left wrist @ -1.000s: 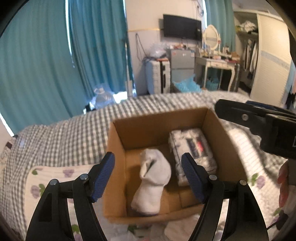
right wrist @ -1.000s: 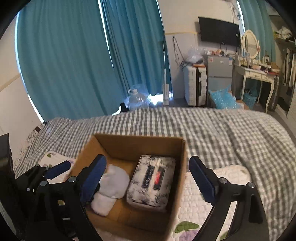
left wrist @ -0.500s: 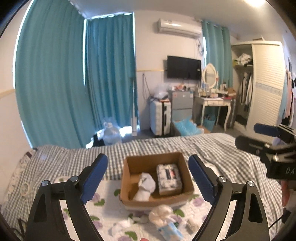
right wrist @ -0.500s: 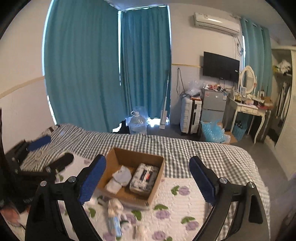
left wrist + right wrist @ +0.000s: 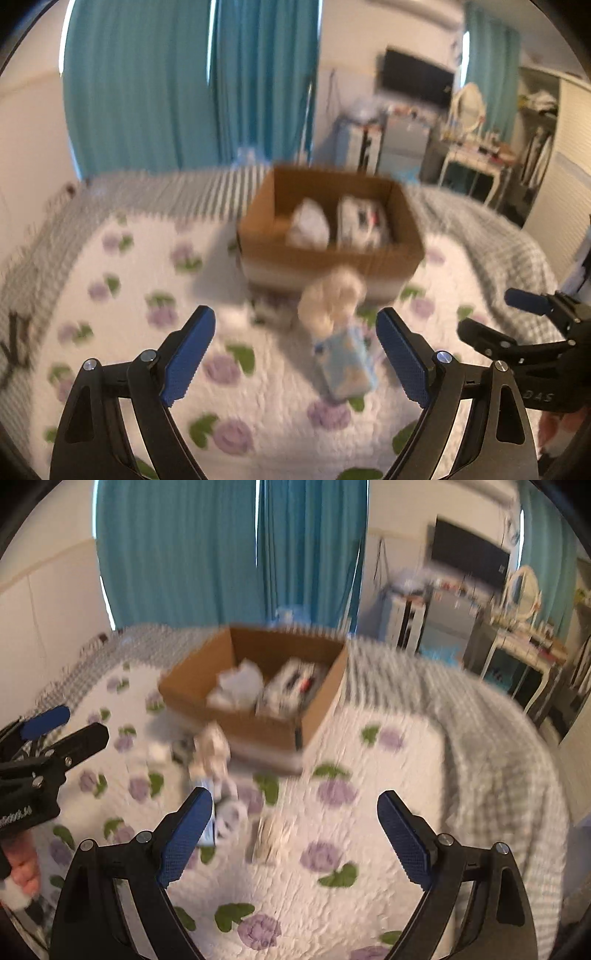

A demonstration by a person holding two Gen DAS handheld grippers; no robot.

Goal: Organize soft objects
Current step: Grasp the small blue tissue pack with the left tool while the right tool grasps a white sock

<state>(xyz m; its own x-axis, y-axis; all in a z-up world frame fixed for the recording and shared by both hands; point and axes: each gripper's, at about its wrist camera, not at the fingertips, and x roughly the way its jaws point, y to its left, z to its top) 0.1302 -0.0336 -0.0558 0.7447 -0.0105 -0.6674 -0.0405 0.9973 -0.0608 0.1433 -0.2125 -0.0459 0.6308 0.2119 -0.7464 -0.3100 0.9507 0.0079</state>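
A brown cardboard box (image 5: 332,258) (image 5: 258,731) stands on the flowered quilt and holds a white sock (image 5: 308,225) (image 5: 240,685) and a patterned tissue pack (image 5: 364,221) (image 5: 291,686). In front of it lie a cream fluffy item (image 5: 332,299) (image 5: 212,747), a light blue packet (image 5: 345,363) and small white pieces (image 5: 231,814). My left gripper (image 5: 295,354) is open and empty, above the blue packet. My right gripper (image 5: 295,834) is open and empty, above a beige item (image 5: 271,834). Both views are blurred.
The flowered white quilt (image 5: 122,295) (image 5: 369,794) lies over a grey checked blanket (image 5: 498,240) (image 5: 480,720). Teal curtains, a suitcase, a dressing table and a wardrobe stand beyond the bed. Each gripper shows at the edge of the other's view.
Both grippers have dropped from a high, far view down toward the loose items in front of the box. Both stay open and empty.
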